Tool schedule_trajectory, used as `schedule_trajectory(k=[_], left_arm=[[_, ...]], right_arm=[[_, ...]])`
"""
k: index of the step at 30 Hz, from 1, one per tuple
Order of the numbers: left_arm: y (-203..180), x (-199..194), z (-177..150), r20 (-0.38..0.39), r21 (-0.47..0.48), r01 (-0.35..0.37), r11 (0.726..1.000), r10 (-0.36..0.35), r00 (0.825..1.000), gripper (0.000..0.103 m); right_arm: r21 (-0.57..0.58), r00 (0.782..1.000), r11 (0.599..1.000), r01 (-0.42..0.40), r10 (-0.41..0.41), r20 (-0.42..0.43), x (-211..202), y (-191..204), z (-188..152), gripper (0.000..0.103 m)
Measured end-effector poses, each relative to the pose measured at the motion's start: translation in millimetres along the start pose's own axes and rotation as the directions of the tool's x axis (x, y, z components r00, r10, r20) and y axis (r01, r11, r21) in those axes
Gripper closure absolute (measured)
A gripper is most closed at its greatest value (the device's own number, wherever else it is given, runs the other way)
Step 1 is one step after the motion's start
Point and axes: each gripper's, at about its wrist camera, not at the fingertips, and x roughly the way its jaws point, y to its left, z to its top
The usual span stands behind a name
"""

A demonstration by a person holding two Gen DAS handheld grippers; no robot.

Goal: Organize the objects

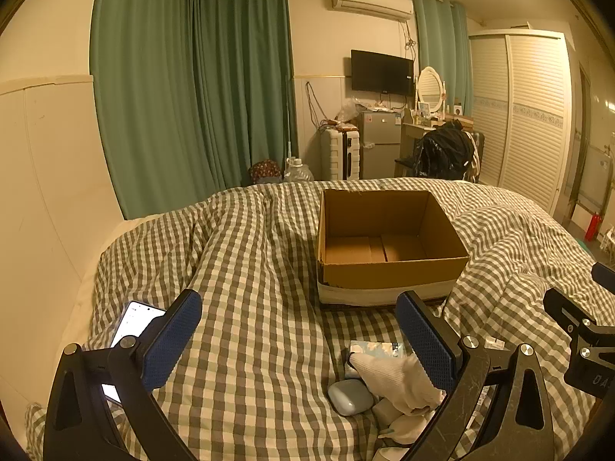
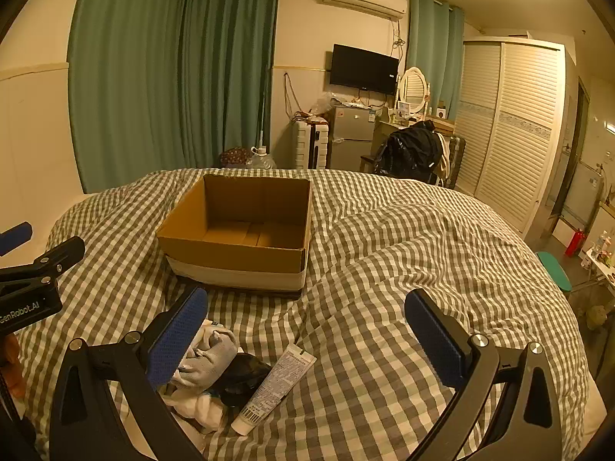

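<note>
"GenRobot.AI" on left tongs [image 2: 23, 265]; tube [image 2: 275, 388] print unreadable.

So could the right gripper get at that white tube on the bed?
Probably yes. The right gripper is wide open and the tube lies uncovered on the blanket, just beside the dark item.

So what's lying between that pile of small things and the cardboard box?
Nothing but checked bedcover: in the right wrist view the stretch from the pile to the box is bare.

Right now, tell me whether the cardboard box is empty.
Empty: the cardboard box stands open-topped on the bed, its bare bottom visible in both views.
</note>
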Motion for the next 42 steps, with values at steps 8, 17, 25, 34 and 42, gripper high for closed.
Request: schedule_trajectory(k=[8,17,25,34,42], left_arm=[[-1.6,0.0,-0.9,-0.003,-0.001,0.000,1.000,0.000,1.000,0.000],[-2.7,-0.5,-3.3,-0.007,-0.002,0.004,1.000,-0.004,1.000,0.000],[-3.0,0.8,-1.5,-0.008,-0.002,0.009,1.000,-0.009,1.000,0.000],[-4.2,0.7,1.2,-0.036,-0.006,0.008,1.000,-0.008,0.999,0.000],[-4.3,-13.4,4.7,-0.006,0.002,0.013,1.000,-0.013,1.000,0.000]], right_arm=[[-0.002,1.000,1.000,-0.008,0.008,-0.007,0.7,2.6,-0.8,0.000],[-0.004,1.000,1.000,-0.019,0.019,-0.014,1.8,3.7,-2.6,0.000],[-0.007,0.999,0.999,-0.038,0.037,-0.018,1.9,4.3,-2.8,0.000],[-0.009,0.999,0.999,-0.044,0.043,-0.013,-4.2,3.7,-1.9,0.000],[-0.011,0.999,0.999,-0.042,0.042,0.018,-20.1,0.9,4.9,0.000]])
